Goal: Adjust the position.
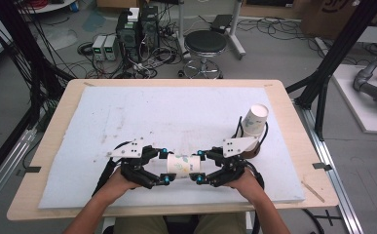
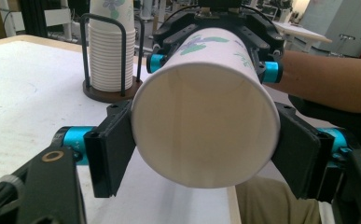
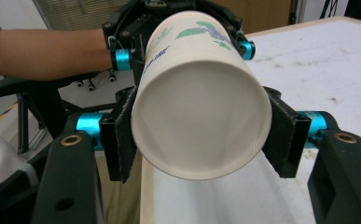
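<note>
A white paper cup (image 1: 182, 165) with a green and purple print lies on its side, held in the air just above the white mat, near the table's front edge. My left gripper (image 1: 165, 165) is shut on its rim end, and my right gripper (image 1: 199, 166) is shut on its base end. In the left gripper view the cup's open mouth (image 2: 206, 116) faces the camera between the black pads (image 2: 110, 154). In the right gripper view the cup's closed bottom (image 3: 201, 116) sits between the pads (image 3: 283, 137), with the other gripper behind it.
A tilted stack of paper cups (image 1: 254, 122) stands in a wire holder on a round brown base (image 2: 107, 91) at the mat's right side. The white mat (image 1: 127, 117) covers most of the wooden table (image 1: 293, 117). A stool (image 1: 204, 44) stands beyond the far edge.
</note>
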